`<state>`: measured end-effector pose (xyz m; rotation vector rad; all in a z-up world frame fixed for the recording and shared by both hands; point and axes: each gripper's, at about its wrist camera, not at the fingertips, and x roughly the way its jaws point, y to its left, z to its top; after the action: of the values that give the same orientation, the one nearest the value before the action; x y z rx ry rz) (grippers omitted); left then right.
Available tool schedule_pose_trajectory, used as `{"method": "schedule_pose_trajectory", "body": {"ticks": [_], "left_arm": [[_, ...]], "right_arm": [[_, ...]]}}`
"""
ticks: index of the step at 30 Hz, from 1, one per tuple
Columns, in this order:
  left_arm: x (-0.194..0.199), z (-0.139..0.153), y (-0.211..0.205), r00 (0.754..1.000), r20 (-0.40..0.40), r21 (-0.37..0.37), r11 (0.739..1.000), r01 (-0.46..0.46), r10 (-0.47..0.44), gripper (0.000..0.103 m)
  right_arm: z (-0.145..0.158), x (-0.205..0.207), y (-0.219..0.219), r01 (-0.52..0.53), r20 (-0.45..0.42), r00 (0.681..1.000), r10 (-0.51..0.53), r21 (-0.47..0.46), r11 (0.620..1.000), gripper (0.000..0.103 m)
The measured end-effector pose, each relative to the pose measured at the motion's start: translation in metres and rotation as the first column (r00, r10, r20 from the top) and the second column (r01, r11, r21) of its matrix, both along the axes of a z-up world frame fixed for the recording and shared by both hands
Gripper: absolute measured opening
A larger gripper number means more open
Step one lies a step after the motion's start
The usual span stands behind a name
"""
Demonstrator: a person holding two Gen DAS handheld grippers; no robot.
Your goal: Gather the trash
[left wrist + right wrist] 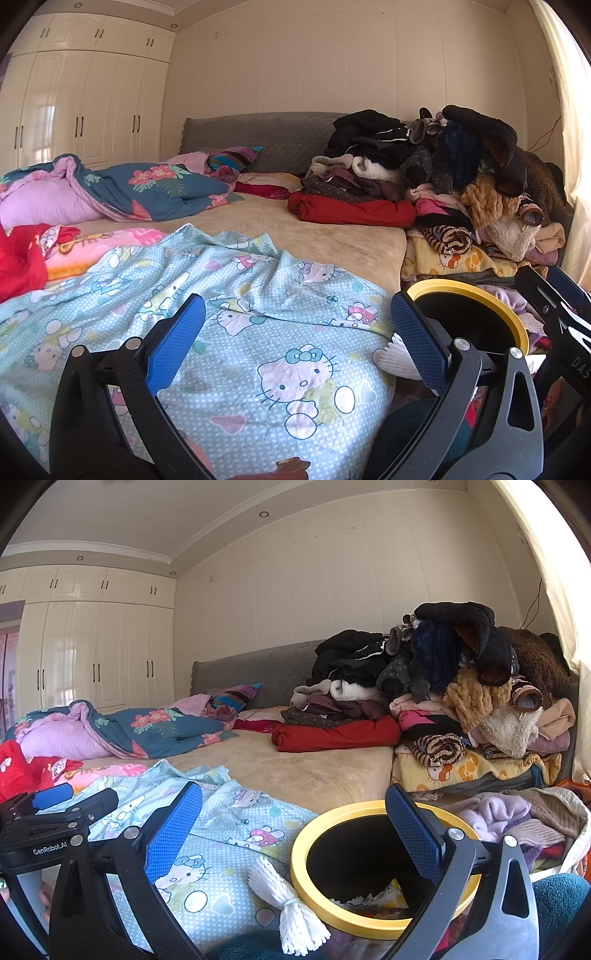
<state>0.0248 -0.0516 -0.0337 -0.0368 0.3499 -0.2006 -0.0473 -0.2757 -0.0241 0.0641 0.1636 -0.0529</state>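
both grippers held with jaws wide apart, nothing gripped: left gripper (297, 341), right gripper (293, 834). white foam net (286, 904) seen lying on the kitty-print sheet (221, 849), touching the yellow-rimmed bin (306, 893); wrappers seen inside the bin.
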Motion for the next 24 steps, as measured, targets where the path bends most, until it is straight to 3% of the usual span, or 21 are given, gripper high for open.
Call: {"method": "schedule_pose_trajectory", "body": {"ticks": [8, 13, 16, 18, 19, 20, 21, 24], "left_arm": [[-0.001, -0.002, -0.001, 1.000, -0.011, -0.001, 1.000, -0.018, 0.018, 0.092], [0.001, 0.000, 0.001, 0.996, -0.030, 0.028, 0.996, -0.084, 0.085, 0.092], [0.005, 0.003, 0.031, 0.990, -0.084, -0.001, 0.993, -0.115, 0.115, 0.092], [0.009, 0.000, 0.067, 0.969, -0.127, 0.007, 0.977, -0.212, 0.211, 0.092], [0.011, -0.003, 0.095, 0.942, -0.148, 0.025, 0.953, -0.302, 0.302, 0.092], [0.013, -0.007, 0.128, 0.899, -0.176, 0.039, 0.916, -0.400, 0.400, 0.092], [0.014, -0.010, 0.152, 0.861, -0.203, 0.046, 0.883, -0.468, 0.467, 0.092], [0.006, -0.027, 0.252, 0.641, -0.288, 0.097, 0.688, -0.719, 0.711, 0.092]], "right_arm": [[0.000, 0.001, 0.001, -0.009, -0.004, 1.000, 0.009, 0.000, 1.000, 0.097], [0.004, 0.006, 0.008, -0.053, -0.017, 0.998, 0.053, 0.006, 0.999, 0.097], [0.014, 0.021, 0.029, -0.171, -0.041, 0.984, 0.171, -0.002, 0.985, 0.097], [0.019, 0.036, 0.057, -0.297, -0.077, 0.952, 0.296, -0.001, 0.955, 0.097], [0.020, 0.046, 0.078, -0.369, -0.113, 0.923, 0.367, 0.002, 0.929, 0.097], [0.020, 0.055, 0.101, -0.435, -0.157, 0.889, 0.431, 0.010, 0.900, 0.097], [0.020, 0.065, 0.129, -0.517, -0.201, 0.835, 0.512, 0.031, 0.855, 0.097], [-0.001, 0.089, 0.241, -0.695, -0.378, 0.651, 0.658, 0.052, 0.717, 0.097]]}}
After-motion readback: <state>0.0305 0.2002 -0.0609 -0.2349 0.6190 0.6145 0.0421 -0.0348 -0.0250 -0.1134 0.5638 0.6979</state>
